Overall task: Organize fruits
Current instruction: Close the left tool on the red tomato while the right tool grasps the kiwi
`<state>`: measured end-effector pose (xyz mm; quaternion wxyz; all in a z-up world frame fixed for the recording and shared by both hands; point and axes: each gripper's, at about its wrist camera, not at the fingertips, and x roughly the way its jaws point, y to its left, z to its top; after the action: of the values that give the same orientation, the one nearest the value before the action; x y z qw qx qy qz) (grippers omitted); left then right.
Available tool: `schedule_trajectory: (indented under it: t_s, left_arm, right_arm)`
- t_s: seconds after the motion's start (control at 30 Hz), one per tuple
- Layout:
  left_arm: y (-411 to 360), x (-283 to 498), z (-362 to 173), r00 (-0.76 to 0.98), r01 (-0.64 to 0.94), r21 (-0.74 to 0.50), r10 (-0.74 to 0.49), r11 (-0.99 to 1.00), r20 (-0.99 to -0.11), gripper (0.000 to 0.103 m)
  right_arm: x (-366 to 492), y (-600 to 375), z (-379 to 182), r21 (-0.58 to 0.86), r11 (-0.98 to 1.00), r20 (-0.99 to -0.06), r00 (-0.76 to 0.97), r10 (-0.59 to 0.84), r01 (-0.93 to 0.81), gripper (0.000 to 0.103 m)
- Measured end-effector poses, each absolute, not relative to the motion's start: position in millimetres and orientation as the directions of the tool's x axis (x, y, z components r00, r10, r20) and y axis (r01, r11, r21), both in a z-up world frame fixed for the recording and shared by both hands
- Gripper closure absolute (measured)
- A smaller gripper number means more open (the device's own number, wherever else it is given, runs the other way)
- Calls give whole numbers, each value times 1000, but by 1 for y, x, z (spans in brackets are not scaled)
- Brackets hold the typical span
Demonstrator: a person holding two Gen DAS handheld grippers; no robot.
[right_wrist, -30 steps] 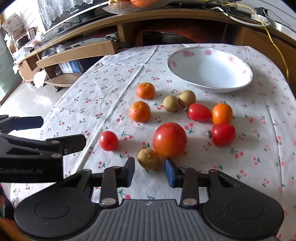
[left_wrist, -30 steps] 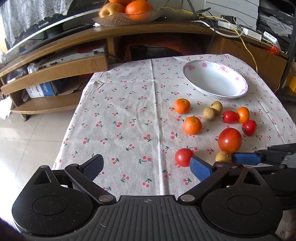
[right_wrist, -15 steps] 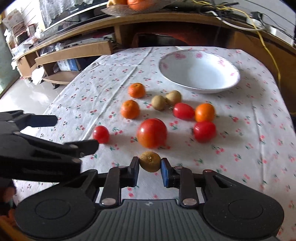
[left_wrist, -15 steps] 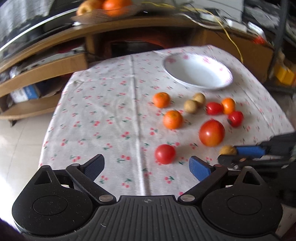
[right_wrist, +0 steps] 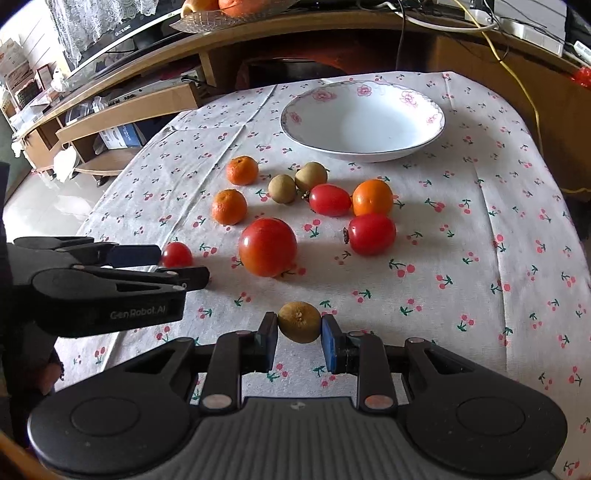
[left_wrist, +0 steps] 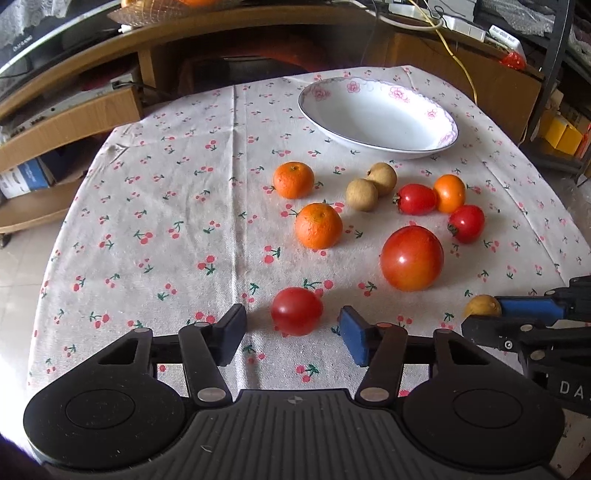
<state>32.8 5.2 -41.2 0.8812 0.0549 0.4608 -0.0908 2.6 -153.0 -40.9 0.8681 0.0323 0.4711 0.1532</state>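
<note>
A table draped in a white cloth printed with small red cherries [left_wrist: 166, 229] is seen from both wrist views, with pale glossy floor tiles [right_wrist: 48, 199] at nine o'clock of it and a long wooden media unit with open shelves [right_wrist: 122, 110] curving behind at ten to twelve o'clock. A glass dish of oranges [right_wrist: 221, 11] is set on top of that unit, and a yellow cable [left_wrist: 454, 51] is trailed down at one o'clock.

The left gripper [left_wrist: 291, 334] is held wide open low over the cloth, a small red tomato [left_wrist: 296, 311] lying between its pads untouched. Two mandarins [left_wrist: 318, 225] are placed toward the cloth's centre, a large red-orange tomato [left_wrist: 412, 258] at four o'clock of them. A white floral-rimmed ceramic bowl [right_wrist: 424, 136] is set at twelve o'clock. The right gripper [right_wrist: 299, 338] is clamped on a small brown round fruit [right_wrist: 299, 322] near the table's near edge.
</note>
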Motion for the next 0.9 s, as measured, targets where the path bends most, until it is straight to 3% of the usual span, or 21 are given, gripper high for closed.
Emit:
schedule_trajectory:
  t_s: [0.27,0.5,0.9]
  left_arm:
    - [0,30,-38,560,227,22,-112,974,-821,59]
    - [-2,36,-40,568,239,16,-126,971,-813,66]
    - [-7,25,-38,556,260,42,-114,965,-823,68]
  right_arm:
    - [5,-157,-42,206,955,-813,507,287,-212,77]
    - [6,-154,-42,194,959,-818,505,275,-208,77]
    - [2,-159,-23,192,960,-790,549,273,-202,77]
